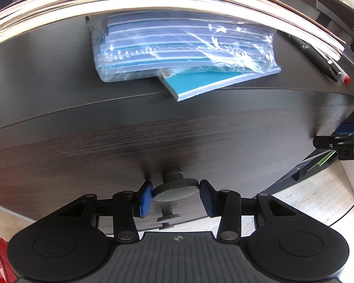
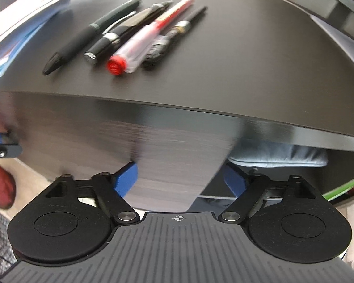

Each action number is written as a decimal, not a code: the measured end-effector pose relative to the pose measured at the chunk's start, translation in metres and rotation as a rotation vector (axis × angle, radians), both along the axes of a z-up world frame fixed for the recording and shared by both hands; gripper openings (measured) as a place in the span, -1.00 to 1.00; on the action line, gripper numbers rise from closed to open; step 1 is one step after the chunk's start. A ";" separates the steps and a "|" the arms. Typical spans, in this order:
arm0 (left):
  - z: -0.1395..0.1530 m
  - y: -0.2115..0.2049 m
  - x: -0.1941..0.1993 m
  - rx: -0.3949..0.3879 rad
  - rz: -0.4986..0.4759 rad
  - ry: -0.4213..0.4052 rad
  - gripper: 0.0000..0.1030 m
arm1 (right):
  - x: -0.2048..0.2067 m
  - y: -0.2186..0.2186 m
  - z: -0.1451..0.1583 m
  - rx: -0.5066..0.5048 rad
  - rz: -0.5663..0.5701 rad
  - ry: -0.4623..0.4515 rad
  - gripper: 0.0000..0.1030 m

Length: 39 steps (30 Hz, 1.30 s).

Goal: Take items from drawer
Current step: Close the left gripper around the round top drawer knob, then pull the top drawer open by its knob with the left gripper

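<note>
Drawer knob (image 1: pixel 175 187): dead ahead between my left gripper (image 1: pixel 175 194) pads, jaws flanking it, contact unclear. Right gripper (image 2: pixel 180 176): jaws apart, empty, facing the drawer front (image 2: pixel 167 146). Pens (image 2: pixel 129 35), notebook pack (image 1: pixel 184 49): on desktop beyond.

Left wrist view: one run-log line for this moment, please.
left gripper: fingers flank drawer knob | right gripper: open, empty | notebooks, pens on desktop
</note>
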<state>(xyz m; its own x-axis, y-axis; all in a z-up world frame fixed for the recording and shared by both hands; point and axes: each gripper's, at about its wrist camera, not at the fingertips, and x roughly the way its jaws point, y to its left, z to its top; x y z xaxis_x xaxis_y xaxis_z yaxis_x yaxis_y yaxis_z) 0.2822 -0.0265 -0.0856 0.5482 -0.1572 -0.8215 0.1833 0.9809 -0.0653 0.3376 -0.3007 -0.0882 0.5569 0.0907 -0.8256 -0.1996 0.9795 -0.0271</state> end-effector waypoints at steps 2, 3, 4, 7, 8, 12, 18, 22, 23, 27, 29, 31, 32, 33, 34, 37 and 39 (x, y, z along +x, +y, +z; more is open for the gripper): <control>0.000 0.000 -0.001 0.005 -0.008 -0.003 -0.20 | 0.001 0.004 -0.001 -0.020 0.019 0.007 0.57; 0.000 -0.001 -0.001 0.008 -0.013 -0.004 -0.20 | 0.001 0.006 -0.001 -0.035 0.026 0.010 0.57; 0.000 -0.001 -0.002 0.010 -0.017 -0.006 -0.20 | 0.001 0.006 -0.002 -0.046 0.035 0.013 0.57; -0.002 -0.003 -0.005 0.032 -0.032 -0.015 -0.20 | 0.000 0.006 -0.002 -0.062 0.052 0.018 0.51; -0.002 -0.005 -0.006 0.041 -0.037 -0.019 -0.20 | -0.001 0.006 -0.002 -0.067 0.057 0.020 0.51; -0.004 -0.009 -0.015 0.068 -0.046 -0.027 -0.20 | -0.006 0.007 -0.002 -0.079 0.057 0.022 0.51; -0.004 -0.013 -0.037 0.087 -0.066 -0.020 -0.20 | -0.024 0.009 -0.004 -0.084 0.057 0.025 0.51; -0.002 -0.011 -0.056 0.078 -0.088 -0.002 -0.12 | -0.046 0.012 -0.004 -0.091 0.006 0.017 0.55; -0.001 -0.010 -0.061 0.079 -0.090 0.002 -0.05 | -0.055 0.013 -0.002 -0.091 -0.018 0.011 0.59; 0.006 -0.004 -0.084 0.085 -0.087 0.009 0.31 | -0.089 0.017 0.004 -0.092 -0.117 -0.014 0.77; 0.008 -0.001 -0.096 0.088 -0.089 0.011 0.39 | -0.108 0.017 0.009 -0.057 -0.165 -0.024 0.77; 0.009 0.002 -0.108 0.091 -0.090 0.016 0.46 | -0.129 0.016 0.018 0.031 -0.209 -0.034 0.77; 0.012 0.003 -0.107 0.090 -0.092 0.019 0.46 | -0.140 0.016 0.023 0.080 -0.231 -0.042 0.77; 0.014 0.003 -0.105 0.084 -0.094 0.020 0.46 | -0.149 0.018 0.029 0.117 -0.248 -0.062 0.77; 0.010 0.004 -0.114 0.076 -0.096 0.020 0.46 | -0.157 0.020 0.035 0.154 -0.265 -0.081 0.77; 0.027 0.016 -0.099 0.040 -0.117 0.005 0.46 | -0.179 0.036 0.054 0.200 -0.297 -0.175 0.76; 0.033 0.011 -0.105 0.005 -0.134 -0.024 0.46 | -0.190 0.052 0.066 0.180 -0.270 -0.258 0.55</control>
<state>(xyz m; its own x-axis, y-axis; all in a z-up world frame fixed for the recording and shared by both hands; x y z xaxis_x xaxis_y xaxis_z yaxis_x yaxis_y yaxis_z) 0.1771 -0.0153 -0.0524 0.5426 -0.2257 -0.8091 0.3138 0.9480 -0.0540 0.1475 -0.2488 -0.0224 0.7669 0.0433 -0.6403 0.0563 0.9893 0.1344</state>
